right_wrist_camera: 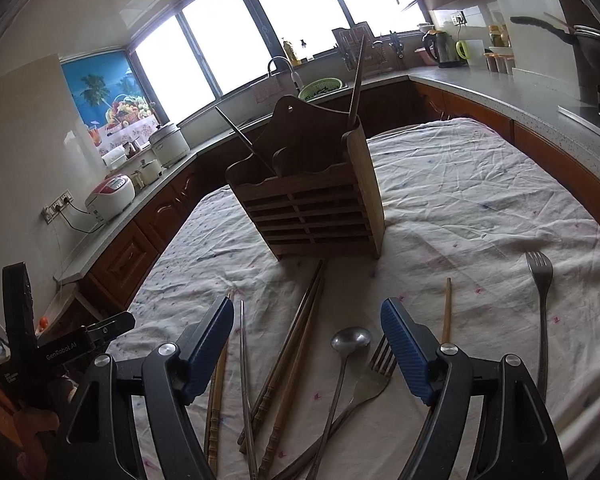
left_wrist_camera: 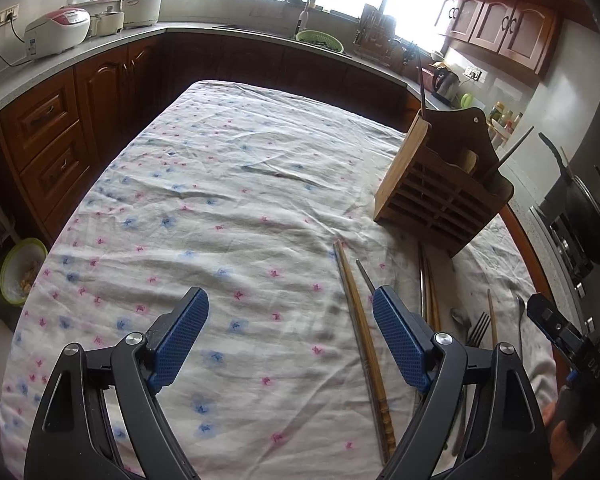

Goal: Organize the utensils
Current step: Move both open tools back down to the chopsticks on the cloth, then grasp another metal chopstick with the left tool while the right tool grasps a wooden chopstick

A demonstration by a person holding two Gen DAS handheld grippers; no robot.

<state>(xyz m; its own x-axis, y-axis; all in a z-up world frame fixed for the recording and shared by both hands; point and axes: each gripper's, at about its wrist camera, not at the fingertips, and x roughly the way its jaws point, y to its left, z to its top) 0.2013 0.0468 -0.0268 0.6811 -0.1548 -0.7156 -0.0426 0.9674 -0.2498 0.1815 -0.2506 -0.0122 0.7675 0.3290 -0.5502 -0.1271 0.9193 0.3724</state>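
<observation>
Left wrist view: the left tool [left_wrist_camera: 290,330] hangs over the table [left_wrist_camera: 228,184] in the lower centre of the frame, its blue pads wide apart and holding nothing. The table carries a creased white cloth with pink and blue flecks. A wooden holder [left_wrist_camera: 440,188] stands at the right of the frame, near the table's right edge, with two thin sticks rising from its top compartments. Below it, in the lower right, loose utensils lie on the cloth: a bamboo chopstick [left_wrist_camera: 362,328] beside a metal one, touching along their length, and further right a fork [left_wrist_camera: 478,330] partly hidden behind the tool's right finger. The right tool [left_wrist_camera: 556,326] shows at the right edge.

Right wrist view: the right tool [right_wrist_camera: 308,346] sits in the lower centre, pads wide apart and empty, just above the utensils. The holder [right_wrist_camera: 316,208] stands upright at centre frame, slatted front facing the camera. Between the pads lie a bundle of chopsticks [right_wrist_camera: 296,344] fanning toward the holder's base, a metal spoon [right_wrist_camera: 350,338] and a fork [right_wrist_camera: 380,360] whose tines meet the right pad. A second fork [right_wrist_camera: 540,276] lies apart at the right of the frame, and a single wooden stick [right_wrist_camera: 447,308] lies just right of the right pad.
</observation>
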